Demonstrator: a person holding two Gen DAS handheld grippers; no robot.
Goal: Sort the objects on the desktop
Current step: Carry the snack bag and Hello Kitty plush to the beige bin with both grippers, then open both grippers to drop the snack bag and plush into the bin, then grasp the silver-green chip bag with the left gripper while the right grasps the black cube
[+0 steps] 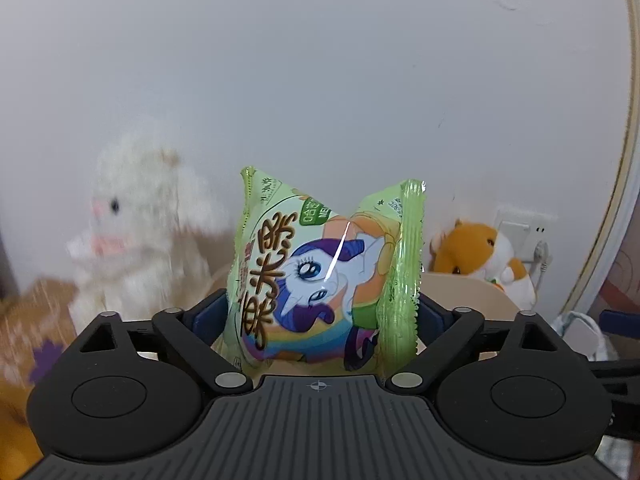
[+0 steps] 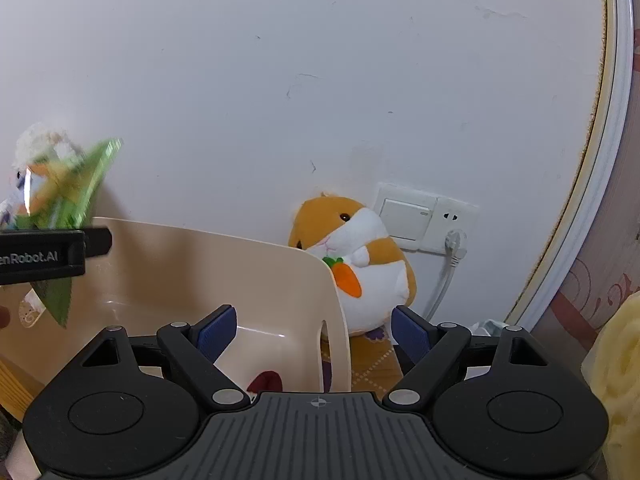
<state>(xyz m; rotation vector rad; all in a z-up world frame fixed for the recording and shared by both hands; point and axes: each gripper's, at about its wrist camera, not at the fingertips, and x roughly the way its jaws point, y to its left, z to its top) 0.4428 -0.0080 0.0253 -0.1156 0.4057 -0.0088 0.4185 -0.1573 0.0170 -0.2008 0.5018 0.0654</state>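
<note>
A green snack bag (image 1: pixel 320 276) with a cartoon pony print stands upright between the blue pads of my left gripper (image 1: pixel 320 312), which is shut on it; the bag bows in the middle. In the right wrist view the same bag (image 2: pixel 68 184) is blurred, above a beige plastic bin (image 2: pixel 240 272), with a black finger (image 2: pixel 96 242) of the left gripper across it. My right gripper (image 2: pixel 314 332) is open over the bin's near right corner with nothing between its pads. A dark red item (image 2: pixel 266 384) lies inside the bin, mostly hidden.
An orange and white hamster plush (image 2: pixel 360 248) with a carrot leans on the wall behind the bin, beside a wall socket (image 2: pixel 452 220) with a plugged cable. A white plush (image 1: pixel 136 232) sits left of the bin. Something yellow and fluffy (image 2: pixel 616 380) is at the right edge.
</note>
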